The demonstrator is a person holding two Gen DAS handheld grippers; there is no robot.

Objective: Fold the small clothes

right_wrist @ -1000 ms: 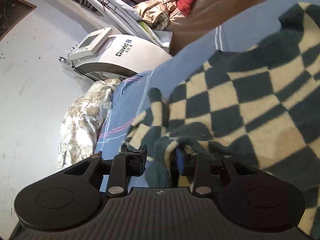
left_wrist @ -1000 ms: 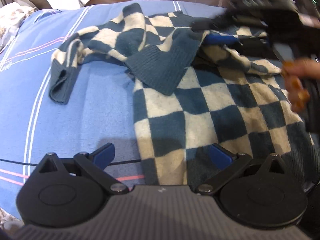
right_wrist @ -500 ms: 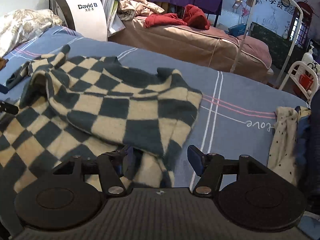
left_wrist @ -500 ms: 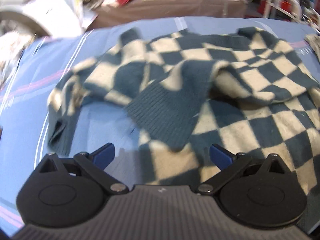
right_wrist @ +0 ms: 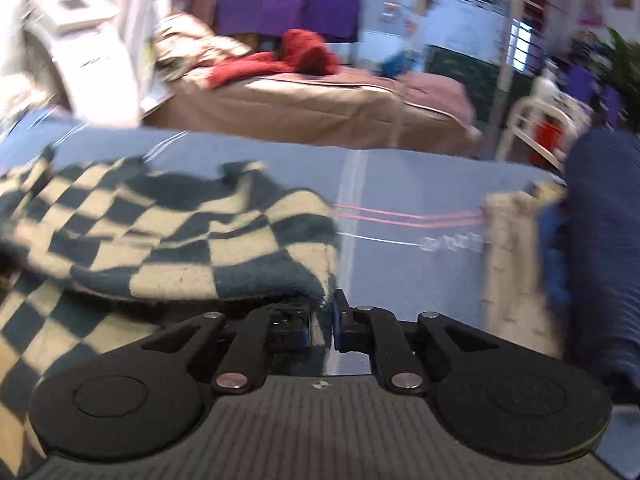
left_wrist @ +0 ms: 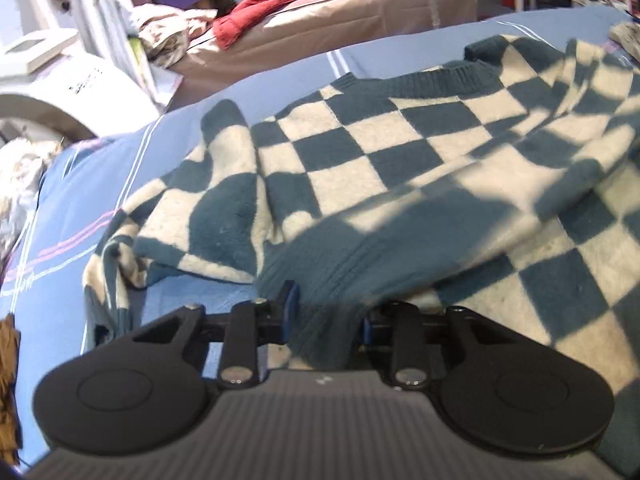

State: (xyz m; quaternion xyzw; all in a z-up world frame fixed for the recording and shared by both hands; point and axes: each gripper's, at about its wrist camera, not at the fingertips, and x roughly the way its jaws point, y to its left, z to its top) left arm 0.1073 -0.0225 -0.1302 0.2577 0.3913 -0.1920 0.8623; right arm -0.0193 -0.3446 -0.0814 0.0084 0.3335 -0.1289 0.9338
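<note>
Checked sweater point(left_wrist: 400, 168) spread across blue bedsheet point(left_wrist: 80, 200), pinched at two edges.

To the left: left gripper point(left_wrist: 326, 316), jaws just drawn in, now narrow, clamped on the sweater's ribbed dark hem, the hem bunched between the fingers; a folded sleeve lying further left on the sheet. To the right: right gripper point(right_wrist: 322, 320), jaws likewise just closed, almost together, nipping the sweater's right-hand edge where a folded flap ends; beyond it bare sheet with pink stripes, then a cream garment point(right_wrist: 508, 248) near the blurred right border.
</note>
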